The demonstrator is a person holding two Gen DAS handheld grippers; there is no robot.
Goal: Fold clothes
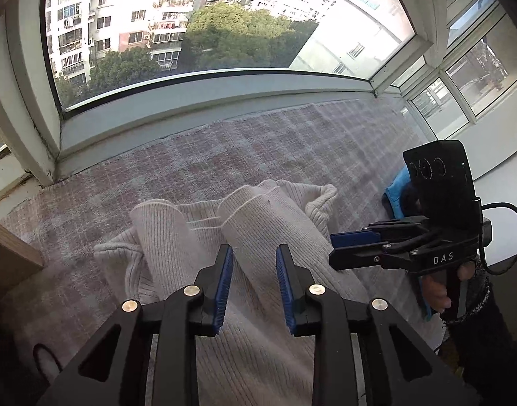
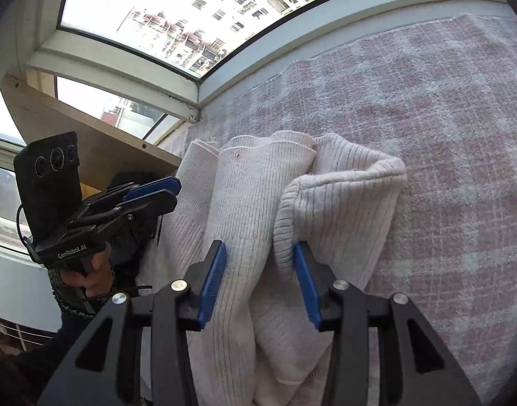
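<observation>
I see the cream ribbed sweater (image 1: 251, 237) bunched in the centre of the left wrist view, lying on a pink plaid blanket (image 1: 224, 155) below the window (image 1: 224, 17). My left gripper (image 1: 253, 253) sits at bottom centre, jaws spread, nothing between them. In the right wrist view, my right gripper (image 2: 260, 250) is at lower centre, jaws also parted over the sweater's folds. A blue cloth (image 1: 397, 186) lies at the right edge.

A high-rise home's bay window (image 1: 224, 17) nook: apartment blocks (image 1: 123, 17) stand outside the glass, and a pink checked blanket (image 1: 258, 142) lies directly below its sill.
</observation>
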